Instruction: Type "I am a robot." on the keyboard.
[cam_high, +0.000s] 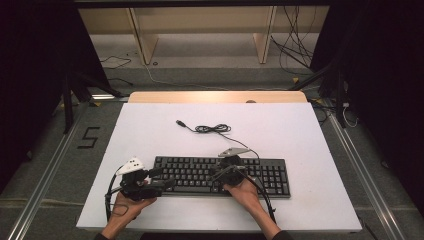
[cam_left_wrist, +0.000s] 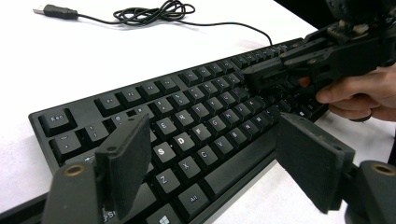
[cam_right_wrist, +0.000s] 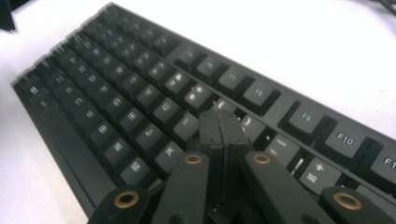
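Close to the person, along the near edge of the white table (cam_high: 310, 150), there is a bare strip where both hands rest. The left gripper (cam_high: 167, 183) lies low at the left end of the black keyboard (cam_high: 200, 172). Its fingers (cam_left_wrist: 123, 161) stand wide apart with nothing between them, and they point across the keys near the S and D. In the left gripper view the keyboard's front edge runs under those fingers, and white table shows just past it.

The right gripper (cam_high: 216, 175) sits over the middle of the keyboard. In the right gripper view its fingers (cam_right_wrist: 223, 135) are pressed together into one tip. That tip is down among the keys below the number row, and it looks like it touches them. The right hand (cam_high: 245, 190) holds the gripper from the near side of the keyboard.

The keyboard lies flat and straight, a bit nearer the person than the middle of the table. There is open white table to the left of it, and more to the right.

Behind the keyboard its thin black cable (cam_high: 212, 129) lies in a loose curl, with the plug (cam_high: 181, 123) at the far left end. Past the cable the table is bare up to the far wooden edge (cam_high: 217, 97).
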